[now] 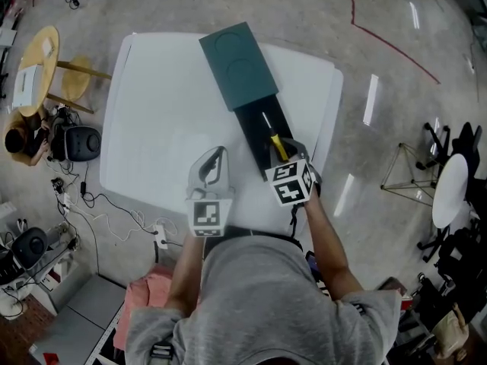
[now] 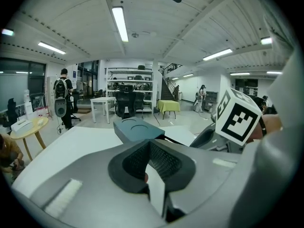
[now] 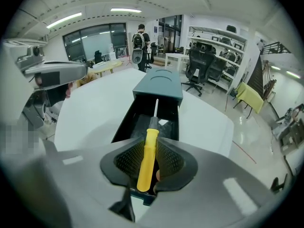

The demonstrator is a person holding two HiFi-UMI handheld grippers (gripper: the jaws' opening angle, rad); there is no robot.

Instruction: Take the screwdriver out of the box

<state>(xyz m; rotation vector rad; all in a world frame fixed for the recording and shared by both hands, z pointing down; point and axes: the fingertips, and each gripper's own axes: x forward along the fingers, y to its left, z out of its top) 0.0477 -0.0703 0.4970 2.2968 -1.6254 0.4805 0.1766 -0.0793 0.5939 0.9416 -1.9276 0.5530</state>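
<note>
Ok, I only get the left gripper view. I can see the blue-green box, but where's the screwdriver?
Observer: The right gripper has it. Its jaws are closed on the yellow handle of the screwdriver.
Operator: Is it out of the box?
Observer: I can't say for sure. It hangs over the open black tray, with its metal tip pointing toward the teal cover.
Operator: And where's my gripper?
Observer: The head view shows your left gripper over the white table, left of the tray and apart from it.
</note>
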